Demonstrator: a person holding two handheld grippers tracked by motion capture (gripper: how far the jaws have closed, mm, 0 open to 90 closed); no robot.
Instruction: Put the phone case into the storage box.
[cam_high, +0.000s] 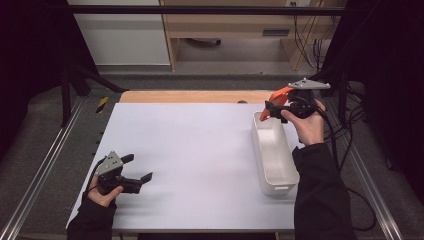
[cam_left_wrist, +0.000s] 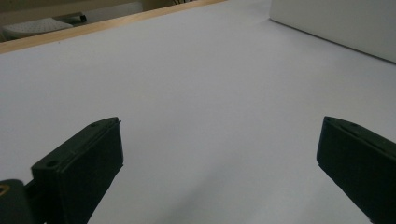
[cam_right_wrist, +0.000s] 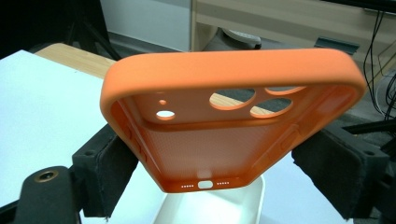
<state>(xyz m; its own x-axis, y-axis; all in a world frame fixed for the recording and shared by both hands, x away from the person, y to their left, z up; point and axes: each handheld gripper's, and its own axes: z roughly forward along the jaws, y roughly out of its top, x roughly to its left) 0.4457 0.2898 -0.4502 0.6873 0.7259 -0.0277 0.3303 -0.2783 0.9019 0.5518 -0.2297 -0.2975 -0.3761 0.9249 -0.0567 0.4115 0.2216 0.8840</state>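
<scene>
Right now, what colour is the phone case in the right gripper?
Orange: the phone case shows best in the right gripper view, clamped in the right gripper.

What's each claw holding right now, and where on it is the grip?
The right claw clamps an orange phone case by its two long side edges, above the white bin. The left claw is open, holding nothing.

Orange phone case (cam_right_wrist: 224, 135), white bin (cam_high: 274, 150)
</scene>
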